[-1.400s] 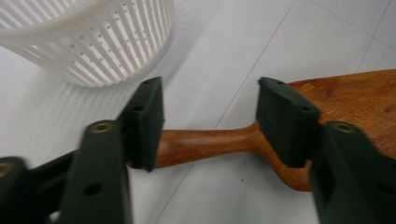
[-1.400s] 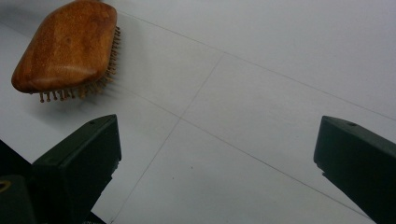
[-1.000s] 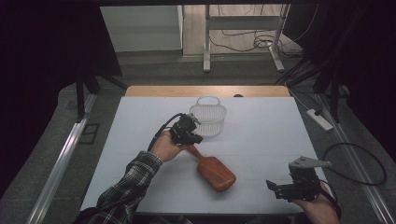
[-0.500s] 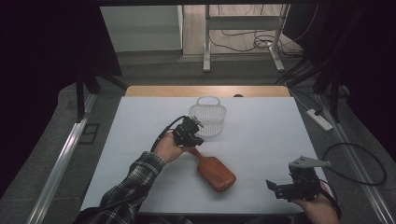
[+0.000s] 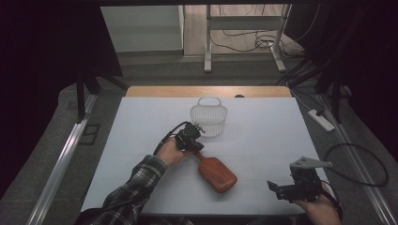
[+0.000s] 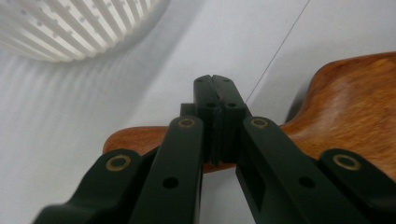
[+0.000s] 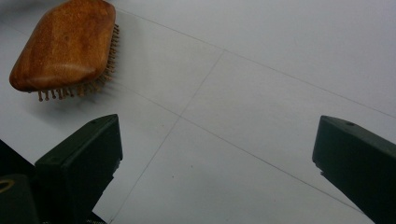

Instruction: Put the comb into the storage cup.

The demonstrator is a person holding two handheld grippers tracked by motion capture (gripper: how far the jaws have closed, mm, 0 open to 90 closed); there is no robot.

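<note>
Meanwhile, at centre frame of the high view, your left gripper (image 5: 193, 139) has its jaws pressed together over the handle of the reddish-brown wooden paddle hairbrush (image 5: 217, 173), not clearly clamping it. That brush lies bristles-down on the white table (image 5: 263, 136), below the white slotted plastic basket (image 5: 209, 119). Your right gripper (image 5: 287, 188) waits wide open at lower right, holding nothing. You appear to be settling onto the handle; next, part those jaws, straddle it, and grip before lifting toward the basket

A reddish-brown wooden hairbrush (image 5: 217, 173), a white slatted basket (image 5: 209, 116), a plaid sleeve (image 5: 133, 187), black grippers.
</note>
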